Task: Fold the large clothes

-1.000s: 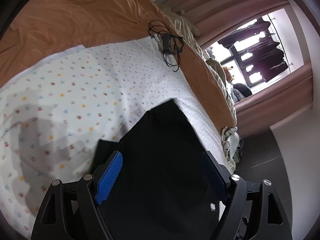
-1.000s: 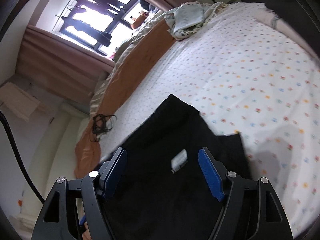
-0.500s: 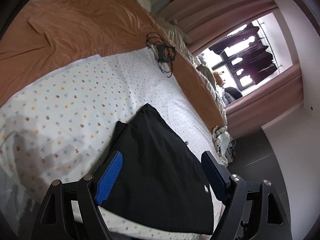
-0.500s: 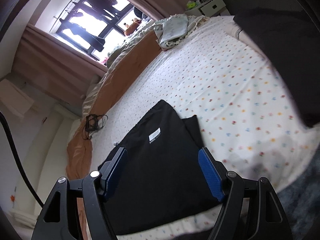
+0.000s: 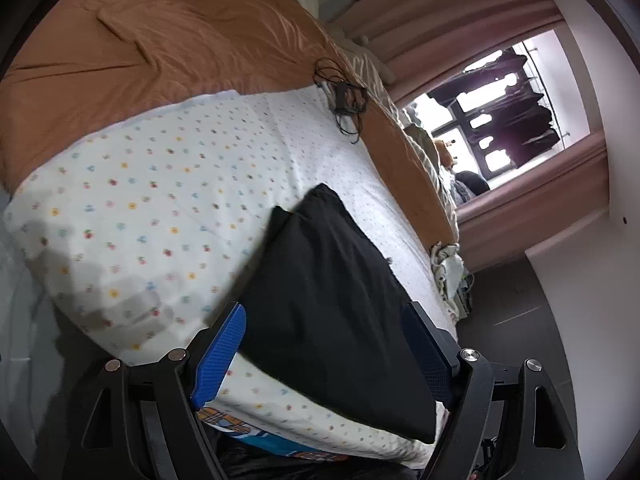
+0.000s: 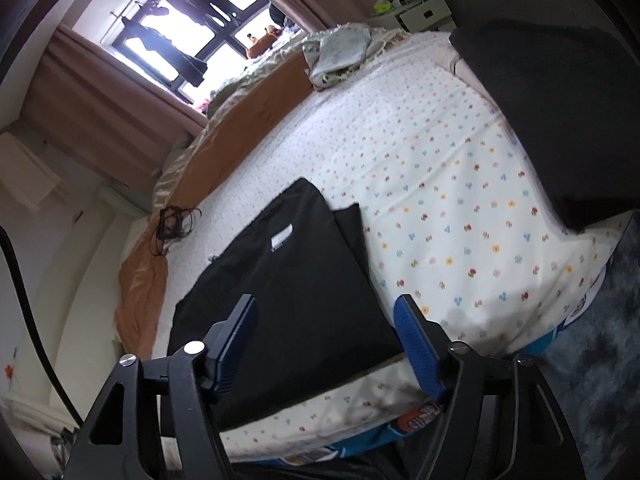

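A black garment [image 5: 328,288] lies folded flat on the flower-print white sheet [image 5: 160,200] near the bed's near edge. In the right wrist view the same garment [image 6: 288,280] shows a small white label on top. My left gripper [image 5: 326,334] hangs open above the bed edge, apart from the cloth, with nothing between its blue pads. My right gripper [image 6: 326,328] is also off the garment; its jaws are closing with nothing held between them.
An orange blanket [image 5: 180,40] covers the far half of the bed, with a tangle of black cable [image 5: 344,96] on it. Crumpled pale cloth [image 6: 340,52] lies at the far corner. A dark pile [image 6: 560,112] sits at the right. A window [image 6: 188,32] lies beyond.
Both grippers have drawn back from the garment toward the bed's near edge, so the whole folded garment and the bed edge now show. The garment stays flat on the sheet.
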The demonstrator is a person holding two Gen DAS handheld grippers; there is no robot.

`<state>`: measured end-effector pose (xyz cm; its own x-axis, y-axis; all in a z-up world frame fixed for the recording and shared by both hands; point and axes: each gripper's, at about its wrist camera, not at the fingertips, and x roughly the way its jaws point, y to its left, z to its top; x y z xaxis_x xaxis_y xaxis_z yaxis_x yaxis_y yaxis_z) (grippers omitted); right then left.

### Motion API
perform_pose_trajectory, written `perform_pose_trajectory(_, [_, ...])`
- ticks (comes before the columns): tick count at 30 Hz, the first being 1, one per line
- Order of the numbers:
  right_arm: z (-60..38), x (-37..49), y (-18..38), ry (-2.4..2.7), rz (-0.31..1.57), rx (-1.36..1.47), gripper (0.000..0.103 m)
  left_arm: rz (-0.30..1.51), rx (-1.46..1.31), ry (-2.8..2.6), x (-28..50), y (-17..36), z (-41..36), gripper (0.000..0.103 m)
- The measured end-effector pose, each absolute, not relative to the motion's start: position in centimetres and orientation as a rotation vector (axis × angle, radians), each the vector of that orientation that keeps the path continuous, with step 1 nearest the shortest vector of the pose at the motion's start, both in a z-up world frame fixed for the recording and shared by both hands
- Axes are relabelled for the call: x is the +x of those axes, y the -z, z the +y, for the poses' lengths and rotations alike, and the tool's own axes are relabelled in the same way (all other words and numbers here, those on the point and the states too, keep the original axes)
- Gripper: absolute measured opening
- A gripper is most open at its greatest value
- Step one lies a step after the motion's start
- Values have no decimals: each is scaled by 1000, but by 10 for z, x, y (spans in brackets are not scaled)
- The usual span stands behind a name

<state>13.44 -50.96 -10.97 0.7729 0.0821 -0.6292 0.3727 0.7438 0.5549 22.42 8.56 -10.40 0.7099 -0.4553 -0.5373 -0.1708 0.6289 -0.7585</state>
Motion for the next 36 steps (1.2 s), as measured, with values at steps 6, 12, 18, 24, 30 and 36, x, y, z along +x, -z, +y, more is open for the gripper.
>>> perform_pose_trajectory(6, [-499, 152, 131, 177, 755, 684, 65, 816, -898, 150, 221, 122, 95, 77])
perform_pose_trajectory(12, [-498, 166, 153, 222, 827, 624, 65, 911, -881, 110, 235, 154, 92, 72])
perform_pose_trajectory(18, [-501, 175, 166, 228, 871, 610, 65, 967, -882, 106, 252, 179, 85, 68])
perform_pose_trajectory(24, [-491, 196, 167, 204, 903, 551, 65, 1016, -872, 110, 272, 194, 68, 48])
perform_pose_trajectory(30, [-496, 193, 170, 218, 890, 518, 17, 1017, -835, 88, 269, 197, 71, 21])
perform_pose_trajectory(36, [-494, 179, 174, 177, 875, 504, 9, 1031, -835, 83, 265, 201, 75, 16])
